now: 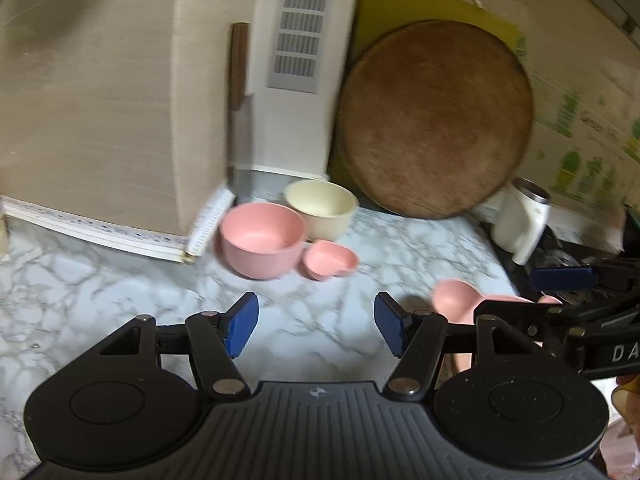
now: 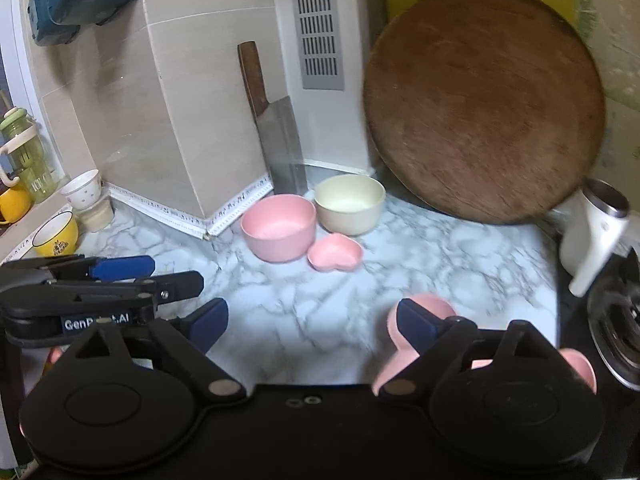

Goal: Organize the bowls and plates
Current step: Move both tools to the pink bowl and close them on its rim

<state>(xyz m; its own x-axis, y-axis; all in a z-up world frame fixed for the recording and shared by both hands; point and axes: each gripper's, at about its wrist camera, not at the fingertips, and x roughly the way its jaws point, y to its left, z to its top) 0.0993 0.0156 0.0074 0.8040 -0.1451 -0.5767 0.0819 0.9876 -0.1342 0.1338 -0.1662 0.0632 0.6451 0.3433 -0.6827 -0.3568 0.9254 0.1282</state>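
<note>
Left claw: the left gripper (image 1: 316, 326) is hovering over the marble-patterned grey-and-white countertop (image 1: 120, 280), its blue-padded fingers standing wide apart and gripping nothing.
Right claw: the right gripper (image 2: 312, 328) is likewise gaping, with nothing between its pads; its right-hand finger is overlapping the near pink dish, and contact is hard to judge from this angle.
Near dish: a smooth matte pink heart-shaped plate (image 2: 424, 312) is lying on the counter just behind and under the right claw's right finger; in the left wrist view it (image 1: 460, 300) is showing to the right of the left claw, partly hidden by the right gripper's black frame.
Bowls ahead: a round matte pink bowl (image 1: 260, 246) is sitting ahead of both claws, with a round cream bowl (image 1: 322, 208) just behind it and a small pink heart-shaped dish (image 1: 330, 264) just beside it on the right.
Backdrop: a large round worn wooden cutting board (image 1: 436, 120) is leaning against the wall ahead and to the right, with a yellow board (image 1: 400, 0) behind it.
Knife: a steel cleaver with a wooden handle (image 2: 276, 136) is standing upright against the beige tiled corner, behind the bowls.
Right edge: a white glossy handled appliance (image 2: 592, 232) is standing beside a black stove.
Far left: a yellow cup (image 2: 56, 234) and a white patterned cup (image 2: 82, 190) are sitting well away from the right claw.
</note>
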